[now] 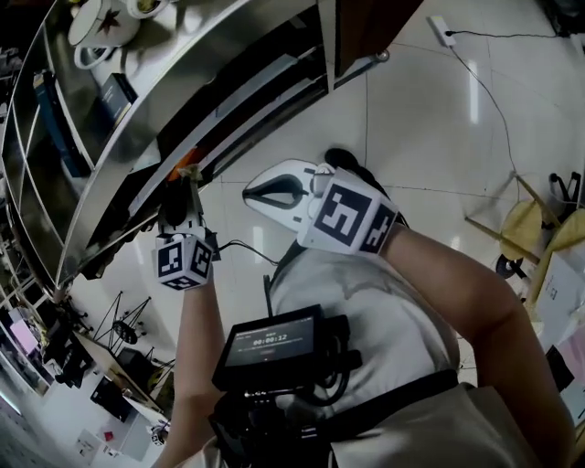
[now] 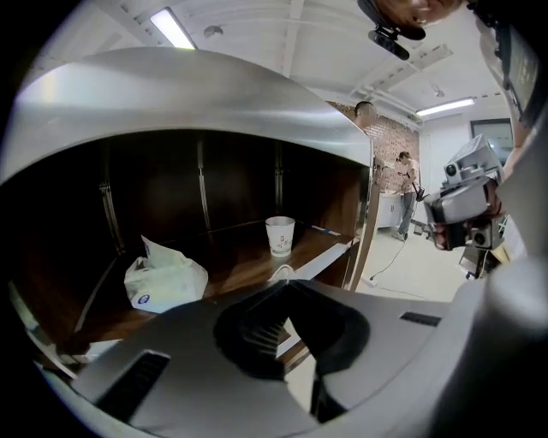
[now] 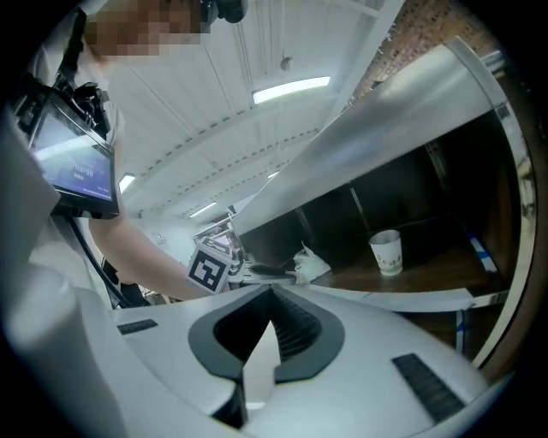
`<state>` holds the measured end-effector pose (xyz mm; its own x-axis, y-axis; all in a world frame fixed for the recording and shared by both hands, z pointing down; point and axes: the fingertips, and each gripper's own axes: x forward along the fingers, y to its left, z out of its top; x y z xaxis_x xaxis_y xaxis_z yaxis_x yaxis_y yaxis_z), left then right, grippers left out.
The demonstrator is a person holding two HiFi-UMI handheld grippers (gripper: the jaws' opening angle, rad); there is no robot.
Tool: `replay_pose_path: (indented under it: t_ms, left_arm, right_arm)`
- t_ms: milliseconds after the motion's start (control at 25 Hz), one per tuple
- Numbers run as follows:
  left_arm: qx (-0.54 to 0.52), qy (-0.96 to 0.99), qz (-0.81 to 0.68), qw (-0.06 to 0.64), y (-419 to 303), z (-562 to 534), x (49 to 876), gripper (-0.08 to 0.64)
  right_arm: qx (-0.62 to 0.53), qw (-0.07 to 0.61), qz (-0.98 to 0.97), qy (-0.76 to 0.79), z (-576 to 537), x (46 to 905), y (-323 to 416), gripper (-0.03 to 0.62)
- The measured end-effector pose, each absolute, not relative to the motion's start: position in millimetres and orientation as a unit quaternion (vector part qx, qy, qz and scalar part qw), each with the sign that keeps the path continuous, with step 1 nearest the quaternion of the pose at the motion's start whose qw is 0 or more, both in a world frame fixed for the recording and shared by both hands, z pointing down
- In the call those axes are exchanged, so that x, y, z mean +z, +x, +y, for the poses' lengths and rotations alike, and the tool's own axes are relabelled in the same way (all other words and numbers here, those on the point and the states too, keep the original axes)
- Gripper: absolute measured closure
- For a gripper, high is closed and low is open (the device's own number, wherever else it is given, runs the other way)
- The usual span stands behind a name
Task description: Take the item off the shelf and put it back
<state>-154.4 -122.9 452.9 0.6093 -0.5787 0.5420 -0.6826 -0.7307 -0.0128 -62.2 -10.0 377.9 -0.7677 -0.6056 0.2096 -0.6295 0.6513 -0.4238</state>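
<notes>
A white paper cup (image 2: 280,235) stands upright on the wooden shelf (image 2: 231,257), towards its outer end. A crumpled white bag (image 2: 165,278) lies further in on the same board. My left gripper (image 2: 287,282) is shut with nothing between its jaws. It is held just in front of the shelf edge, short of both items. In the head view it (image 1: 187,180) points up at the shelving. My right gripper (image 3: 272,291) is also shut and empty. It hangs back from the shelf (image 1: 247,192), to the right of the left one. From there the cup (image 3: 387,252) and bag (image 3: 310,263) show.
The shelf unit (image 1: 137,119) has curved metal boards and upright posts; white cups (image 1: 101,23) stand on a higher level. Below is white tiled floor with a power strip (image 1: 441,30) and cable, and a yellow stool (image 1: 530,228) at the right. A person (image 2: 404,184) stands far off.
</notes>
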Motion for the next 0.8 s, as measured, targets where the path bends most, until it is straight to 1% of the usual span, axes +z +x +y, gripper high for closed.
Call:
replay_pose_path:
  t_ms: [800]
  left_arm:
    - [0.289, 0.879, -0.373, 0.066, -117.9, -213.1, 503.3, 0.554]
  right_arm:
    - [0.295, 0.012, -0.869, 0.396, 0.8, 419.2, -33.7, 0.588]
